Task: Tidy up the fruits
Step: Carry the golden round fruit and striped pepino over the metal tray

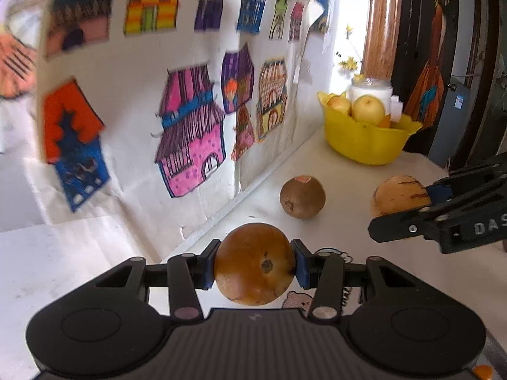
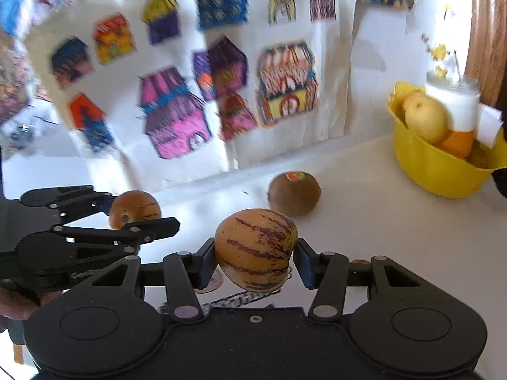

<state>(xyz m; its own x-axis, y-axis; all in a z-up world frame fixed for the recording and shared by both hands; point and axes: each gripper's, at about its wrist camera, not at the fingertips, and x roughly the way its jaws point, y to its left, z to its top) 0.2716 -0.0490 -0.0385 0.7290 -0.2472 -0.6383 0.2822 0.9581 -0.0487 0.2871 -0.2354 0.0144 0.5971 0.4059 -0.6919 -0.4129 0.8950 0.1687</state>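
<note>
Fruit is partly sorted already — the yellow bowl (image 1: 367,141), at the right of the left wrist view, holds at least two pale yellow pears (image 1: 368,110) and an orange (image 2: 456,144), with a white jar (image 2: 451,101) standing behind it against the bright window. Both tools are loaded: the left hand-held gripper (image 1: 255,264) is clamped on a round orange-brown fruit (image 1: 255,262) at bottom centre of its own view, blue pads pressed on either side, and the right hand-held gripper (image 2: 255,261) pinches a purple-striped pepino melon (image 2: 256,248) the same way at lower centre of the right wrist view. Each held fruit looks lifted off the bench (image 2: 364,237), though how high I cannot tell. One brown kiwi (image 1: 302,198) with a small sticker on top sits loose on the bench near the wall of coloured house drawings (image 1: 190,139), between the two tools and the bowl. My judgement is that the job is past its middle — two fruits are in transit and likely bound for the bowl, and the kiwi is left to collect afterward. Whether other fruit lies outside these views cannot be told.
</note>
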